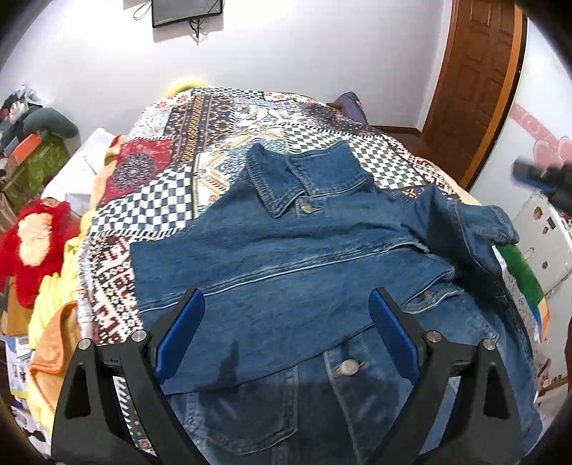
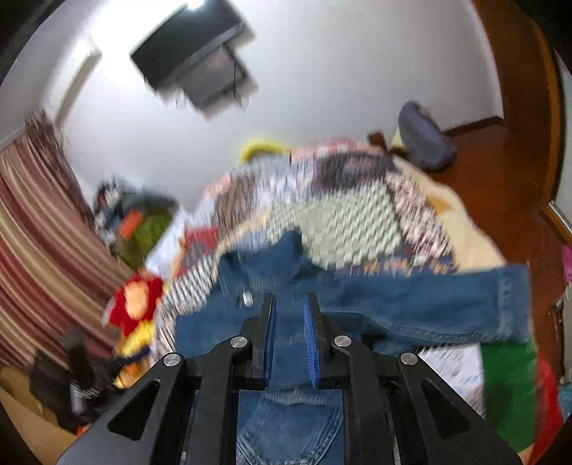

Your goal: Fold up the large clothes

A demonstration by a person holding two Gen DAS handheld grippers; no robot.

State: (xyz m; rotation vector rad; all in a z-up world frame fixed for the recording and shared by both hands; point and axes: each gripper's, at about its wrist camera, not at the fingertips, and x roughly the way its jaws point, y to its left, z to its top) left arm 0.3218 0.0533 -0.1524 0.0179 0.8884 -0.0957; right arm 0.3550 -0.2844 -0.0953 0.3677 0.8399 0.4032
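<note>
Left wrist view: a bed (image 1: 118,200) is seen from above, covered by a patchwork quilt (image 1: 221,143) of checks, flowers and zigzags in red, navy, white and orange. A blue denim jacket (image 1: 286,257) is spread front-up across the near half of the quilt, its collar (image 1: 282,182) pointing toward the far white wall. One sleeve (image 1: 479,229) is draped toward the right edge of the bed, and a fold of denim is laid across the chest. A brown wooden door (image 1: 475,82) is seen at the far right, and a dark screen (image 1: 187,12) is mounted on the wall. Red and yellow fabric (image 1: 35,243) is piled beside the bed on the left. The left gripper (image 1: 286,343) is held above the lower part of the jacket with its blue-padded jaws spread wide and nothing between them. A metal button (image 1: 347,367) is visible on the denim between the jaws.

Right wrist view is blurred. The jacket sleeve (image 2: 447,304) is stretched out to the right over the bed. A striped curtain (image 2: 39,257) is seen at the left. The right gripper (image 2: 289,314) is clenched, its jaws drawn close together; blue denim is seen in the narrow gap, but whether it is pinched cannot be told.
</note>
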